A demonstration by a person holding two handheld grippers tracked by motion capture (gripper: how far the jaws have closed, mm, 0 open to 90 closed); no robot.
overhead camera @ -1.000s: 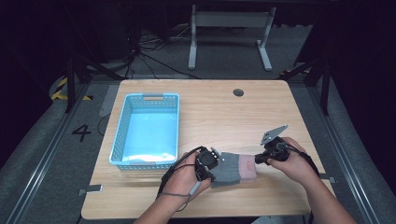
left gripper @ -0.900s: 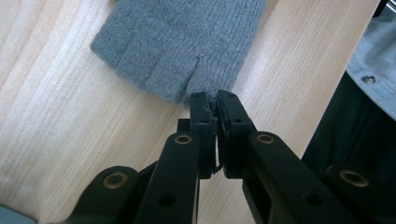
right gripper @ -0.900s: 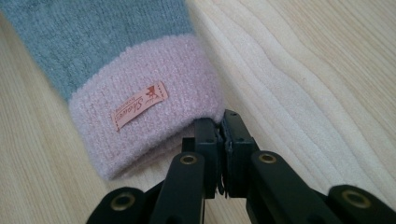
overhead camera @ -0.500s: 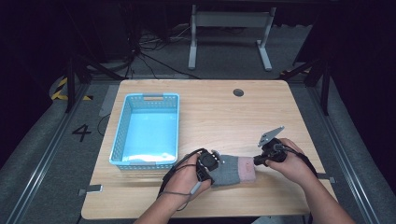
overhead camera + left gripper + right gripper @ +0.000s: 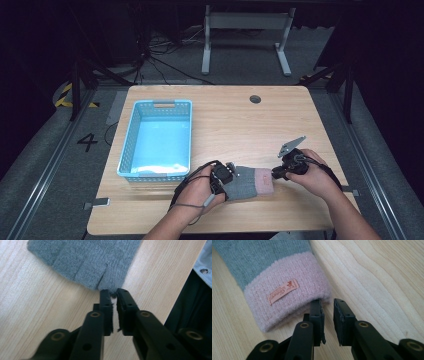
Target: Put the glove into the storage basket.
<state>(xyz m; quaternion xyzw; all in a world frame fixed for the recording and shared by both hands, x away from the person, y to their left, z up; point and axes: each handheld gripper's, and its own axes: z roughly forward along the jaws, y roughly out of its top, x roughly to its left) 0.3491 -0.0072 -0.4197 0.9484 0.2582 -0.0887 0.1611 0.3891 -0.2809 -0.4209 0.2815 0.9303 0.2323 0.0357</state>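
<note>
Wooden table (image 5: 240, 125) carried a grey glove (image 5: 247, 182) with pink cuff near its front edge, right of the blue basket (image 5: 157, 137). Left gripper (image 5: 113, 293) jaws, just parted, stood released at the fingertips. Right gripper (image 5: 327, 302), likewise opening, stood released at the cuff.

I see a light wooden tabletop (image 5: 235, 125) on grey carpet floor (image 5: 45, 165), a white metal stand (image 5: 245, 30) behind, black cables (image 5: 155, 62), darkness beyond.
</note>
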